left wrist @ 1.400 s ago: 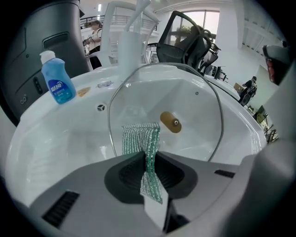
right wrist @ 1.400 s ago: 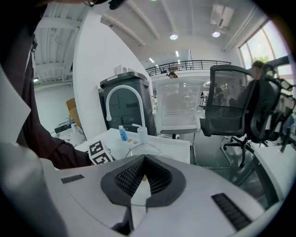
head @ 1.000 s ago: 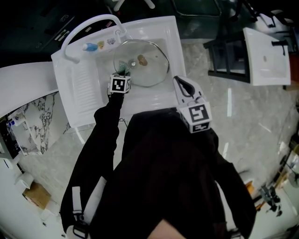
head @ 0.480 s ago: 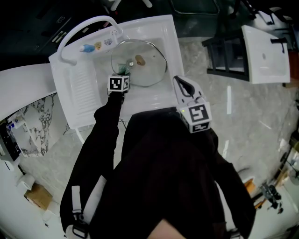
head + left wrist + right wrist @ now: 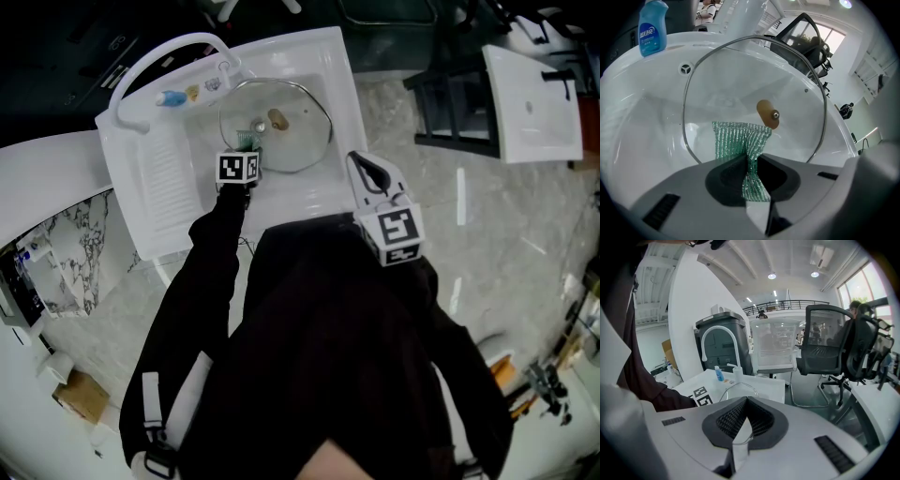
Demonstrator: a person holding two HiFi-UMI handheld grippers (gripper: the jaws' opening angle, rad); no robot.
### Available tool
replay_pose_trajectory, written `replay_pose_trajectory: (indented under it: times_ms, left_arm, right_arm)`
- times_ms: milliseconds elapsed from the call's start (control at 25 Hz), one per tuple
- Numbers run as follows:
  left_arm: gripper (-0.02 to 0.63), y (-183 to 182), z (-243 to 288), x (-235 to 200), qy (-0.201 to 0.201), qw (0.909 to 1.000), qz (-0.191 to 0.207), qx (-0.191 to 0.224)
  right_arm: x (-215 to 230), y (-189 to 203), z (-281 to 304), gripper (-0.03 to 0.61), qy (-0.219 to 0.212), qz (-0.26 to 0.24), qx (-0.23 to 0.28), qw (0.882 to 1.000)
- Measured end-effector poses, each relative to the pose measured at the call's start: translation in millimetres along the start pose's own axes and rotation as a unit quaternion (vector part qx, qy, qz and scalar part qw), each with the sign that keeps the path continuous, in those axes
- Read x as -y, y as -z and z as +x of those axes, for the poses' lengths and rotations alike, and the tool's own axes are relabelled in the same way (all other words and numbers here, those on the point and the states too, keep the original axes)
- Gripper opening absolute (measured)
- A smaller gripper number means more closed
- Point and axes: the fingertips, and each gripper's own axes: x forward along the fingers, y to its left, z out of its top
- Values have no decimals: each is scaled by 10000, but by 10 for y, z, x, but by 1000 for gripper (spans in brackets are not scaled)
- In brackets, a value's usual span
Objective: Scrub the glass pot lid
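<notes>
- Across the last second very little is changing in the head view: the left hand-held gripper [image 5: 246,143] is staying at the near-left edge of the glass pot lid [image 5: 292,131], which is barely shifting in the white sink [image 5: 347,66].
- That suggests the scrubbing is going on in short strokes on one patch, with most of the glass not yet covered.
- The left hand-held gripper's jaws are pinching a green scrub cloth [image 5: 740,138], which is spreading onto the lid below its brown knob [image 5: 767,114].
- The right hand-held gripper [image 5: 364,171] is hanging back by the sink's near-right corner, well apart from the lid, jaws together on nothing.
- A blue bottle [image 5: 651,28] is standing on the sink's back ledge; its label is showing white print too small to read.
</notes>
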Motion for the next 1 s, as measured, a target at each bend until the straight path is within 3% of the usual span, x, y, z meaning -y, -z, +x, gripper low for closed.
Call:
replay_pose_trajectory:
  times_ms: [1000]
  left_arm:
    - [63, 54, 133, 319, 532, 9974, -242, -412]
  right_arm:
    - [34, 12, -6, 2, -3, 5, 3, 10000]
